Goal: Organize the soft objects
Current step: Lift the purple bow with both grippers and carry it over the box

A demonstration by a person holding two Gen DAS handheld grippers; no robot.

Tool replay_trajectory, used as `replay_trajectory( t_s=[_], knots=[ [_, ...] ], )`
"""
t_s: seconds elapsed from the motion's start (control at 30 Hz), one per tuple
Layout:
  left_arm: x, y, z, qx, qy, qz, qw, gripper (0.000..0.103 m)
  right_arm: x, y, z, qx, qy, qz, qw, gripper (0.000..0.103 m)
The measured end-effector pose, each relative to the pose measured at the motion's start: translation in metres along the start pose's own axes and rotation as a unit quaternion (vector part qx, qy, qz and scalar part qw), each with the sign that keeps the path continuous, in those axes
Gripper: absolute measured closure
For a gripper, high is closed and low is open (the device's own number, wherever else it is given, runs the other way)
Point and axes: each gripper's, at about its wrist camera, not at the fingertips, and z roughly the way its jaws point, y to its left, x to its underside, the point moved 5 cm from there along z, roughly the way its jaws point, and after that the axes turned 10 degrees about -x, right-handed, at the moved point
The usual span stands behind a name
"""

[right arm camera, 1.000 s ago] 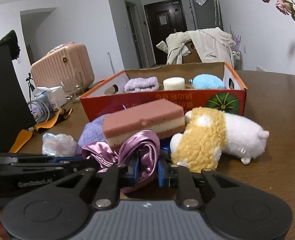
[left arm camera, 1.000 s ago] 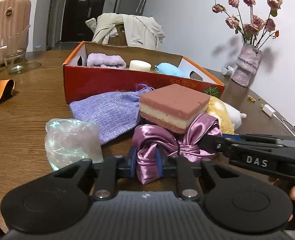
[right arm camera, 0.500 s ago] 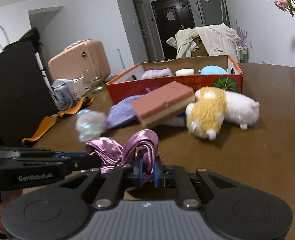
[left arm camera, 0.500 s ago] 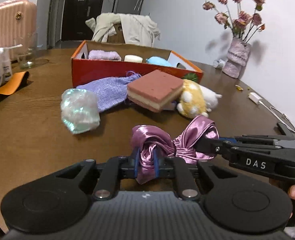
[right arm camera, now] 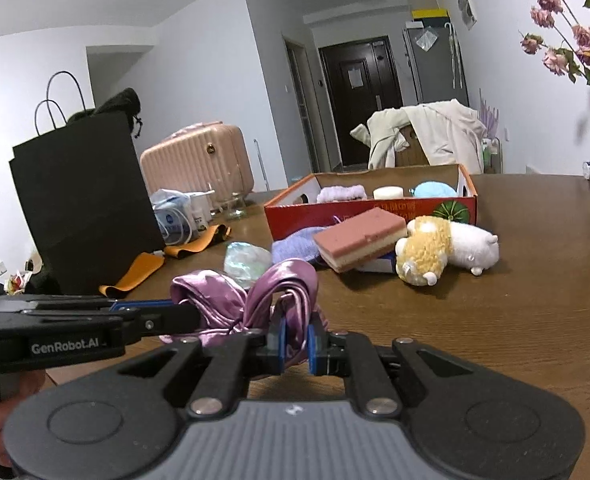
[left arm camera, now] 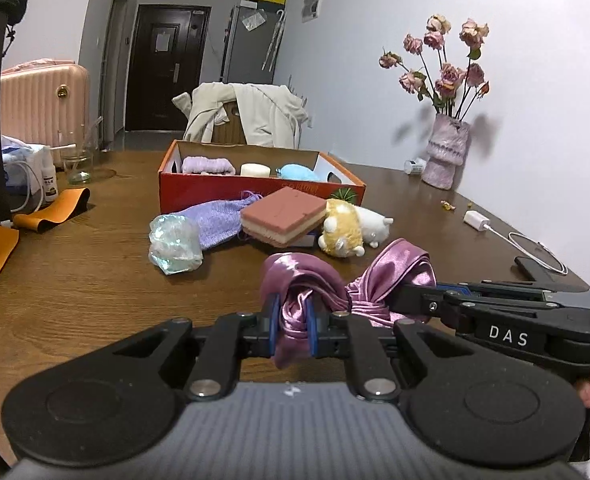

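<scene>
Both grippers hold one purple satin bow (left arm camera: pixel 319 280) above the wooden table. My left gripper (left arm camera: pixel 291 324) is shut on its left loop. My right gripper (right arm camera: pixel 295 334) is shut on its right loop (right arm camera: pixel 291 292); its arm shows in the left wrist view (left arm camera: pixel 495 312). Farther off lie a pink sponge block (left arm camera: pixel 283 216), a yellow-and-white plush (left arm camera: pixel 345 226), a lilac knit pouch (left arm camera: pixel 215 218) and an iridescent bundle (left arm camera: pixel 175 244). Behind them stands a red cardboard box (left arm camera: pixel 215 192) holding a lilac cloth, a white puff and a blue soft ball.
A vase of dried roses (left arm camera: pixel 447 156) stands at the far right, with a white charger and cable (left arm camera: pixel 507 236) near the table's right edge. Orange straps (left arm camera: pixel 51 212), a glass (left arm camera: pixel 77 160) and a black paper bag (right arm camera: pixel 79 200) are on the left.
Both grippers have pulled back and up with the bow, away from the pile; the sponge, plush and box now look smaller and farther.
</scene>
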Motion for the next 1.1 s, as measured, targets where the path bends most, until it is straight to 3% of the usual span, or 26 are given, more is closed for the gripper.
replay_trajectory(
  t_s=[0.53, 0.8, 1.1],
  knots=[
    [-0.011, -0.001, 0.002, 0.004, -0.009, 0.003, 0.9999, 0.088, -0.008, 0.0, -0.001, 0.008, -0.009, -0.006, 1.0, 0.093],
    [-0.053, 0.005, 0.036, 0.01, -0.023, 0.009, 0.9996, 0.088, -0.045, -0.018, 0.026, 0.012, -0.011, -0.023, 1.0, 0.093],
    [-0.115, 0.014, 0.102, 0.011, -0.036, 0.025, 0.999, 0.088, -0.107, -0.052, 0.079, 0.013, -0.022, -0.03, 0.999, 0.093]
  ],
)
